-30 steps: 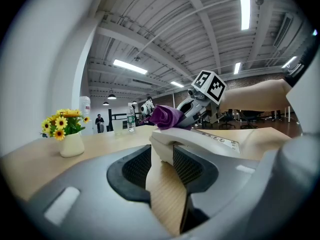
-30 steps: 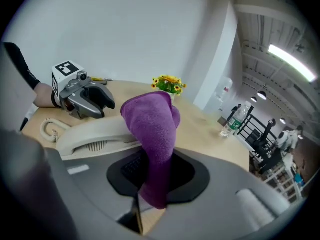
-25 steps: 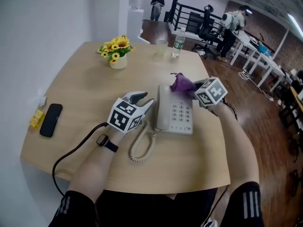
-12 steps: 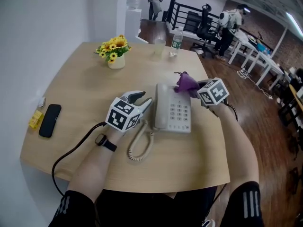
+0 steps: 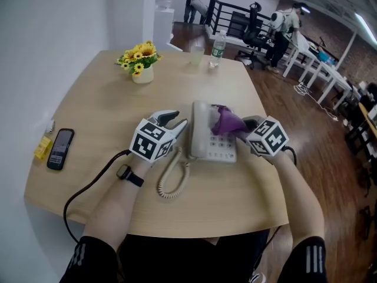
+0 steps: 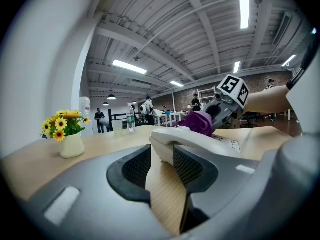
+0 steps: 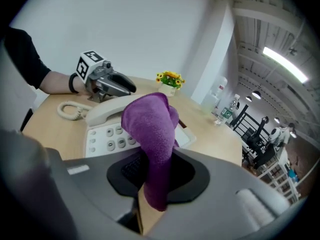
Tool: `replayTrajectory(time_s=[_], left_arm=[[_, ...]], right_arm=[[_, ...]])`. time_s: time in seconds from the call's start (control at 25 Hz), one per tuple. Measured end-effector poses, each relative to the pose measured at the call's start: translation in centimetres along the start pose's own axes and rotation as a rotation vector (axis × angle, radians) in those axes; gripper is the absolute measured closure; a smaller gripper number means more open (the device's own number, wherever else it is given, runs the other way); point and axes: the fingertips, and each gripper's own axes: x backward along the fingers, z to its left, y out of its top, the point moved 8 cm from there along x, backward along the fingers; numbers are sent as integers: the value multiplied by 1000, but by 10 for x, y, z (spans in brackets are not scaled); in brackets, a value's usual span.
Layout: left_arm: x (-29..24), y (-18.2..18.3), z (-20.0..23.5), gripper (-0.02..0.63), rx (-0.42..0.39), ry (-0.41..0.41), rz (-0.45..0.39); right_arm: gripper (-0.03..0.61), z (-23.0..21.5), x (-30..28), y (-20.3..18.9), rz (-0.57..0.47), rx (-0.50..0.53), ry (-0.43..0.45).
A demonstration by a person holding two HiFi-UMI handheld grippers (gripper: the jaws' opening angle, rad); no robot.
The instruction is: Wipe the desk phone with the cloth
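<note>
Right gripper (image 7: pixel 159 170) first: its jaws are clamped on the purple cloth (image 7: pixel 150 129), pinching it by a bunched fold low down, and the loose end flops forward over the phone (image 7: pixel 107 134), right above the keypad. From the head view the cloth looks to be resting on the phone's upper keypad area, though real contact is hard to confirm.

Over to the left gripper (image 6: pixel 161 166): jaws apart, with the end of the handset (image 6: pixel 185 139) sitting right at the gap between the tips, on the phone's left side. Whether the pads actually press on it, I can't tell.

The cloth looks soft, light and limp, so it should fold wherever it's pushed; a pinch near the middle leaves enough fabric free to drag across the keys. The phone looks like light, hard plastic on a smooth counter (image 5: pixel 106 99), so it will likely skid under a firm wipe and wants bracing from the left. The handset probably sits loose in its cradle and could pop out. The coiled cord (image 5: pixel 174 178) loops just in front of the phone.
</note>
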Motion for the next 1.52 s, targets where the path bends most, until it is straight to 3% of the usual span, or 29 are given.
replayTrajectory(time_s=[0.32, 0.68, 0.92, 1.16, 1.28, 1.52], left_arm=[[0, 0, 0, 485, 3, 0, -1], [0, -1, -1, 485, 2, 1, -2], [1, 0, 0, 485, 4, 3, -2], [0, -1, 0, 485, 5, 0, -1], [0, 0, 0, 485, 6, 0, -3], [-1, 0, -1, 485, 2, -3, -1]], right_arm=[[494, 59, 30, -27, -34, 39, 89], [494, 89, 57, -36, -10, 72, 209], [494, 26, 68, 18, -169, 0, 45], [494, -26, 10, 50, -136, -32, -78], [494, -37, -17, 55, -120, -49, -92], [494, -24, -34, 39, -79, -81, -30]])
